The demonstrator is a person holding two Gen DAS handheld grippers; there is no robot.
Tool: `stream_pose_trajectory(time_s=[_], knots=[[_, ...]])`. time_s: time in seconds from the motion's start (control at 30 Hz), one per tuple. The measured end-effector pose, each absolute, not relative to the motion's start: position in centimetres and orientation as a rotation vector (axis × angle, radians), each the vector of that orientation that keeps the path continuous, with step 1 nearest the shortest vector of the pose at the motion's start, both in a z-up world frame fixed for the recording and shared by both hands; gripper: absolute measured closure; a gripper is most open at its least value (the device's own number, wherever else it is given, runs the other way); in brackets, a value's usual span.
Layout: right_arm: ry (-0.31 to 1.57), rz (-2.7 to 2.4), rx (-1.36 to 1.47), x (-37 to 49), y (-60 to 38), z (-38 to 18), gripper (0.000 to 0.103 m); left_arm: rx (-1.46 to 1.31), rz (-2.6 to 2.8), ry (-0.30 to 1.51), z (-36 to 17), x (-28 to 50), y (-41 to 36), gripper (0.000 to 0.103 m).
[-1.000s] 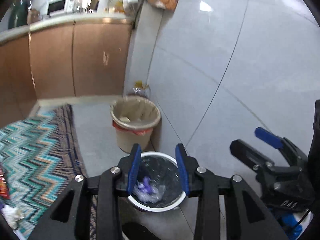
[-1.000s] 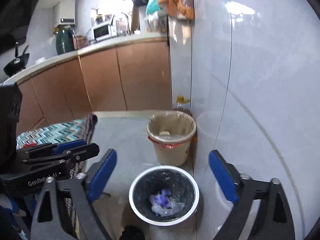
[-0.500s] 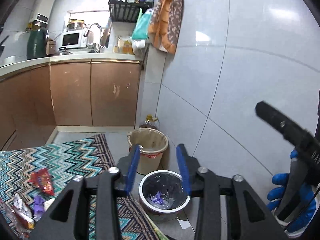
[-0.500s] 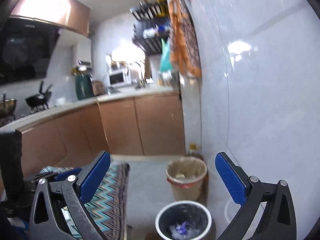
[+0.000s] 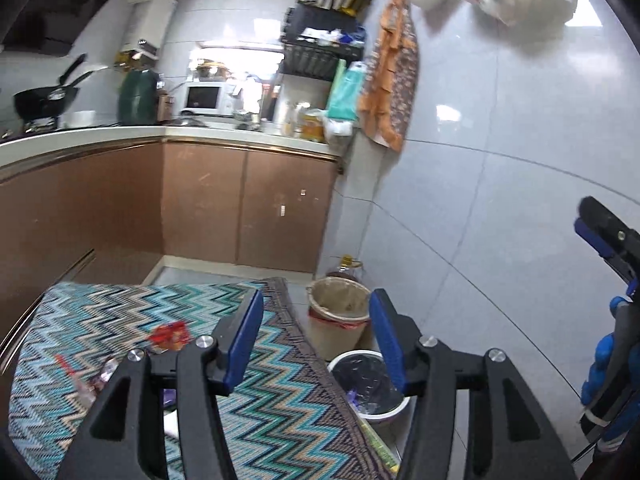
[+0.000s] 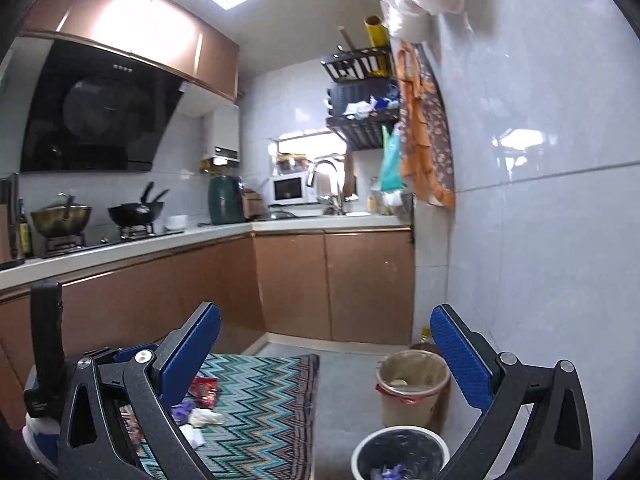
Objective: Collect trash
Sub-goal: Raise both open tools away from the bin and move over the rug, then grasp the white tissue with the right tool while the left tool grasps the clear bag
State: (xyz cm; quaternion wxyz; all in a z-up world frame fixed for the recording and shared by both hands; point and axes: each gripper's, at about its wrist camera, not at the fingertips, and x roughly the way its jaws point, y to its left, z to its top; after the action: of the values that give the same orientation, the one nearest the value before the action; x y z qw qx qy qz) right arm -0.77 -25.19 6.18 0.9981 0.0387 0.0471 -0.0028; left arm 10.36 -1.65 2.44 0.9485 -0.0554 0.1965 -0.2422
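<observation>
Both grippers hold nothing: left gripper [image 5: 316, 338] jaws have just been opening, right gripper [image 6: 326, 352] gapes wide.

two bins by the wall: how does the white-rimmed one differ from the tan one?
The white-rimmed bin has a black liner; the tan bin has a pale liner with a red edge showing under its rim. The white-rimmed bin holds purple and clear wrappers; the tan bin shows one pale scrap. The tan bin stands farther from the cameras, beside an oil bottle. Both are round, open-topped, upright, on the floor by the tiled wall.
</observation>
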Motion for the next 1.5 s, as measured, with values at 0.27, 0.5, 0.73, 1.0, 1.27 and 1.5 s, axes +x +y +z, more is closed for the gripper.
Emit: stream_pose_trajectory(time_s=[0.27,0.5,0.73,1.0,1.27,1.5], knots=[[0.093,0.068,0.067,-1.7,-22.7,6.3,0.000,-0.209,-0.348,0.432,1.6,10.5,7.6,0.050],[0.167,0.169,0.074,0.6,-20.5,4.4,0.000,-0.219,-0.190,0.472,-0.7,11.5,14.6,0.050],[0.303,0.292,0.095,5.0,-17.9,0.5,0.000,-0.280,-0.127,0.544,-5.0,13.7,18.7,0.050],[0.522,0.440,0.092,11.2,-14.0,-5.8,0.001,-0.317,-0.091,0.678,-11.2,17.4,19.7,0.050],[0.736,0.569,0.058,16.5,-9.0,-12.7,0.009,-0.386,-0.083,0.789,-15.9,20.3,20.4,0.050],[0.847,0.643,0.015,19.1,-5.5,-16.9,0.011,-0.459,-0.121,0.859,-18.9,20.6,20.5,0.052]])
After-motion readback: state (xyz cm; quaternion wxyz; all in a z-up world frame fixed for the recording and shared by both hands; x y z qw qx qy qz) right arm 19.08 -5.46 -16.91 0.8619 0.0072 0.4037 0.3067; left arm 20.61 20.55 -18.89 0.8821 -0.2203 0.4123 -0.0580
